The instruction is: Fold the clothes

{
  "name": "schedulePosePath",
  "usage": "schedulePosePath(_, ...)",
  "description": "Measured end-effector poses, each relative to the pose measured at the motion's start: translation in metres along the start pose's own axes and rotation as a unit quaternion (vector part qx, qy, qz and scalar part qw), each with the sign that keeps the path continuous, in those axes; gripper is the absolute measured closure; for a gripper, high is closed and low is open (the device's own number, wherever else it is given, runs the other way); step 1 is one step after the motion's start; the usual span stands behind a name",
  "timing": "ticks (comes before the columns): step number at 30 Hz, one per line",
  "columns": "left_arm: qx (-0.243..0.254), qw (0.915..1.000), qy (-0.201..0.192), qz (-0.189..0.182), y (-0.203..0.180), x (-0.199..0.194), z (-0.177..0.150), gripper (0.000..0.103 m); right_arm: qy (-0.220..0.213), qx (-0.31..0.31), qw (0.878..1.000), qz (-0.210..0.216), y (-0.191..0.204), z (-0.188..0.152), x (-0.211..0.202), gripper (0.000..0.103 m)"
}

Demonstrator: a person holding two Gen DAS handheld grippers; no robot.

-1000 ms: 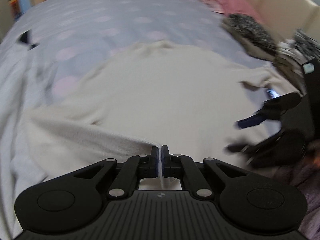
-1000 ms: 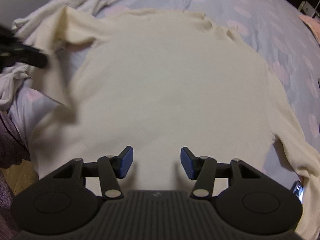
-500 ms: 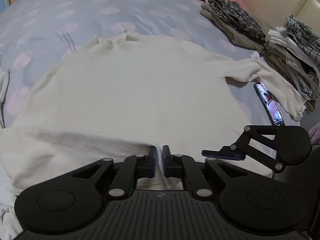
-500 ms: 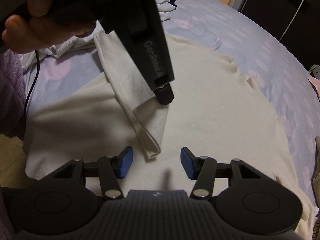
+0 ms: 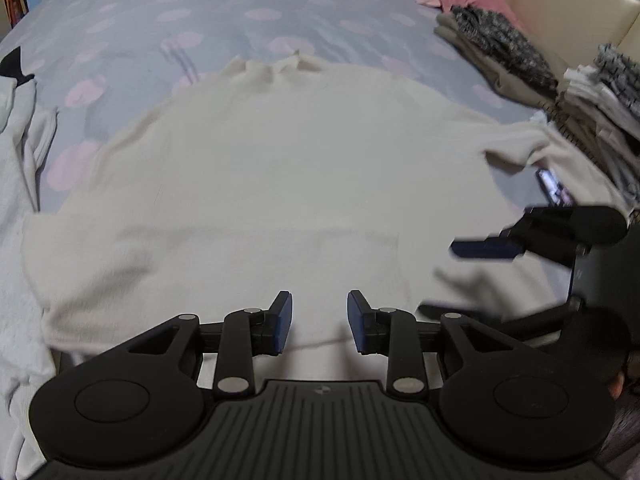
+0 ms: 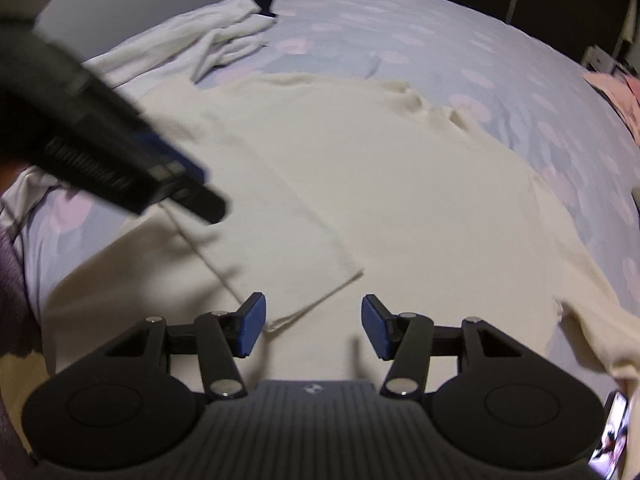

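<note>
Sleeve point(image 6: 280, 216) released; crosses sweater point(image 5: 280, 168) diagonally

Bed point(image 5: 280, 12) – covered w/ lilac dotted sheet. Cream top point(image 5: 288, 168) is spread flat mid-bed; white garments point(image 6: 208, 40) are heaped beside it, folded stacks point(image 5: 520, 56) opposite – phone point(image 5: 554, 192) alongside.

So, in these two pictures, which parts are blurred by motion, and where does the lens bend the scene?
Left wrist view: the right tool is smeared and the stacked clothes are soft. Right wrist view: the left tool is a dark streak; its shadow falls on the cream sweater, whose folded sleeve is sharp. Both views: the fisheye curves the bedsheet into a dome.
</note>
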State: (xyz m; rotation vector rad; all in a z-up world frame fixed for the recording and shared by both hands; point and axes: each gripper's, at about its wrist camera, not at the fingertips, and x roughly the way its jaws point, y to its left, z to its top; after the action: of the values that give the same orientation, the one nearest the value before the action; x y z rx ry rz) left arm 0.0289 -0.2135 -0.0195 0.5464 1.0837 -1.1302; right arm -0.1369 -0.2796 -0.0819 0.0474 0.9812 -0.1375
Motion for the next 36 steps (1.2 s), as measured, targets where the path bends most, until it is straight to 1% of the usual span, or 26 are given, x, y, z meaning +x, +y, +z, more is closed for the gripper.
schedulePosePath(2, 0.005, 0.9999, 0.005, 0.008, 0.001, 0.003, -0.005, 0.075, 0.002, 0.021, 1.0, -0.015, -0.006, -0.002, 0.006, 0.046)
schedulePosePath(5, 0.009, 0.9998, 0.009, 0.016, 0.003, 0.008, -0.012, 0.075, -0.002, 0.082, 0.996, -0.027, -0.011, -0.002, 0.011, 0.046)
schedulePosePath(8, 0.016, 0.9995, 0.015, 0.024, 0.003, 0.014, -0.016, 0.075, 0.004, 0.127, 0.992, -0.02, -0.014, -0.001, 0.018, 0.046)
schedulePosePath(11, 0.023, 0.9987, 0.023, 0.039, 0.002, 0.022, -0.017, 0.075, 0.011, 0.131, 0.991, -0.023, -0.011, 0.003, 0.026, 0.046)
schedulePosePath(16, 0.022, 0.9978, 0.04, 0.049, 0.005, 0.032, -0.019, 0.075, 0.015, 0.122, 0.992, -0.022, -0.009, 0.007, 0.034, 0.047)
schedulePosePath(19, 0.025, 0.9975, 0.044, 0.051, 0.005, 0.034, -0.02, 0.075, 0.021, 0.126, 0.992, -0.014, -0.009, 0.007, 0.041, 0.056)
schedulePosePath(21, 0.03, 0.9972, 0.045, 0.052, 0.004, 0.035, -0.02, 0.075, 0.022, 0.123, 0.992, -0.007, -0.008, 0.007, 0.043, 0.075)
schedulePosePath(22, 0.032, 0.9971, 0.045, 0.053, 0.004, 0.035, -0.021, 0.075, 0.022, 0.117, 0.993, -0.003, -0.006, 0.009, 0.044, 0.081)
schedulePosePath(23, 0.032, 0.9971, 0.045, 0.052, 0.004, 0.035, -0.021, 0.075, 0.022, 0.111, 0.994, 0.0, -0.004, 0.01, 0.044, 0.089)
schedulePosePath(24, 0.032, 0.9972, 0.044, 0.052, 0.005, 0.034, -0.022, 0.075, 0.021, 0.107, 0.994, 0.002, -0.003, 0.01, 0.043, 0.092)
schedulePosePath(26, 0.028, 0.9974, 0.044, 0.05, 0.007, 0.034, -0.022, 0.075, 0.02, 0.11, 0.994, 0.012, -0.003, 0.009, 0.04, 0.09)
schedulePosePath(28, 0.024, 0.9974, 0.046, 0.05, 0.007, 0.035, -0.022, 0.075, 0.021, 0.123, 0.992, 0.022, -0.007, 0.009, 0.039, 0.084)
schedulePosePath(29, 0.022, 0.9974, 0.047, 0.05, 0.006, 0.036, -0.022, 0.075, 0.022, 0.131, 0.991, 0.028, -0.009, 0.009, 0.039, 0.068)
schedulePosePath(30, 0.022, 0.9974, 0.047, 0.05, 0.006, 0.036, -0.021, 0.075, 0.019, 0.141, 0.989, 0.03, -0.012, 0.008, 0.038, 0.062)
schedulePosePath(33, 0.026, 0.9971, 0.049, 0.053, 0.005, 0.037, -0.022, 0.075, 0.004, 0.169, 0.986, 0.007, -0.022, 0.011, 0.035, 0.061)
schedulePosePath(36, 0.027, 0.997, 0.049, 0.053, 0.005, 0.037, -0.022, 0.075, 0.0, 0.2, 0.98, -0.004, -0.036, 0.015, 0.038, 0.06)
